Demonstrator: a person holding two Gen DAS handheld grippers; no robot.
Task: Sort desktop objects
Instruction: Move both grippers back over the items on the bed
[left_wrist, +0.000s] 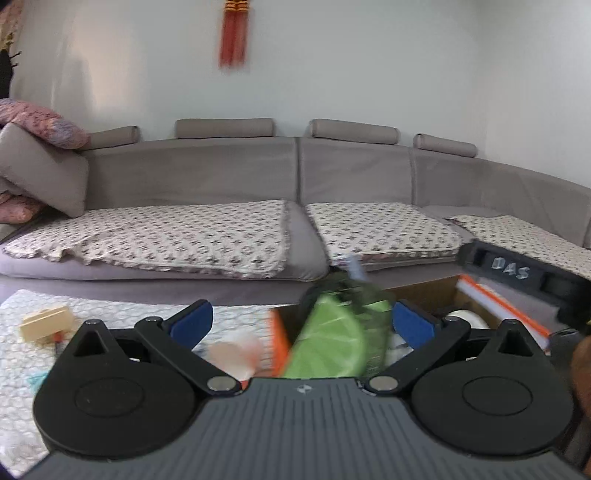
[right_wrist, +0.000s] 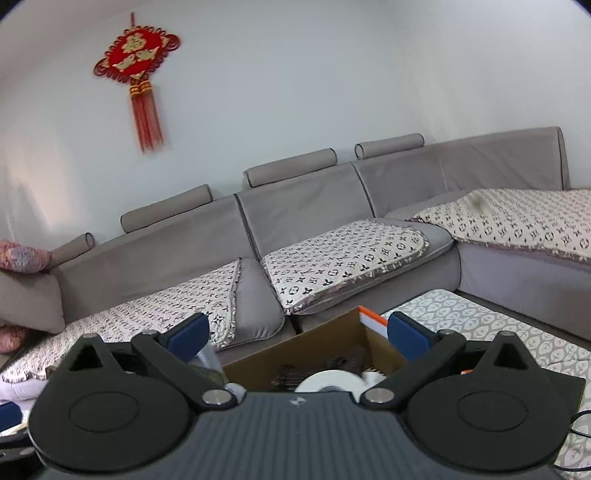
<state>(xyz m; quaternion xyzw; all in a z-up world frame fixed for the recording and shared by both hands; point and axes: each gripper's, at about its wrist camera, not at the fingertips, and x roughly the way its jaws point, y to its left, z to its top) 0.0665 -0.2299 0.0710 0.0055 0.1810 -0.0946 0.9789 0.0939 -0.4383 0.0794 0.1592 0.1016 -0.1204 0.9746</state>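
Note:
In the left wrist view my left gripper (left_wrist: 301, 325) is open, its blue pads wide apart. A green packet with a lime-slice picture (left_wrist: 332, 343) stands tilted between them, blurred, leaning toward the right pad; I cannot tell whether it touches either pad. It is over the edge of a brown cardboard box (left_wrist: 461, 291) with an orange flap. The right gripper's body (left_wrist: 517, 273) shows at the right of that view. In the right wrist view my right gripper (right_wrist: 299, 332) is open and empty above the same box (right_wrist: 332, 343), which holds a white tape roll (right_wrist: 328, 382).
A small wooden block (left_wrist: 46, 323) and a blurred round pinkish object (left_wrist: 236, 354) lie on the patterned table cover (left_wrist: 22, 369). A grey sofa with patterned cushions (left_wrist: 221, 229) runs behind the table. A black cable (right_wrist: 580, 421) lies at the right.

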